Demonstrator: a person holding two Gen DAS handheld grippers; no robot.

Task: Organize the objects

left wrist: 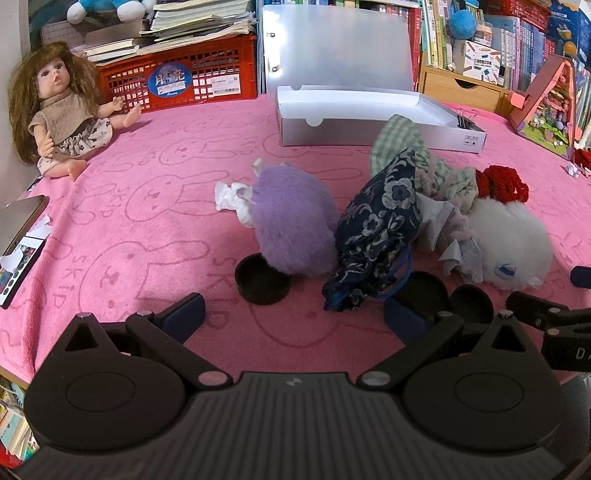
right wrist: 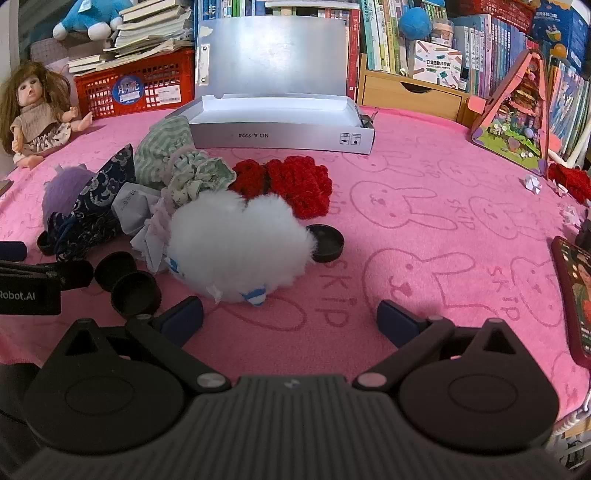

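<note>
Both grippers, left gripper [left wrist: 293, 319] and right gripper [right wrist: 290, 319], are hovering jaws wide apart, gripping nothing, over the pink cloth [right wrist: 424, 229], near its front edge, facing the white plush [right wrist: 236, 243].

A cluster of soft things lies mid-surface [left wrist: 147, 206]: a fluffy ball [left wrist: 291, 225] on the left, a floral pouch [left wrist: 376, 229] touching its right side, then a second fluffy toy [left wrist: 513, 243] further right (crumpled paper [left wrist: 454, 236] wedged between the pouch and that toy). Behind them stands an open box [left wrist: 369, 118], its lid raised. A doll [left wrist: 62, 110] sits far left, before a crate [left wrist: 181, 77] stacked with books [left wrist: 192, 22]. Small round caps [left wrist: 262, 280] lie in front of the cluster.
</note>
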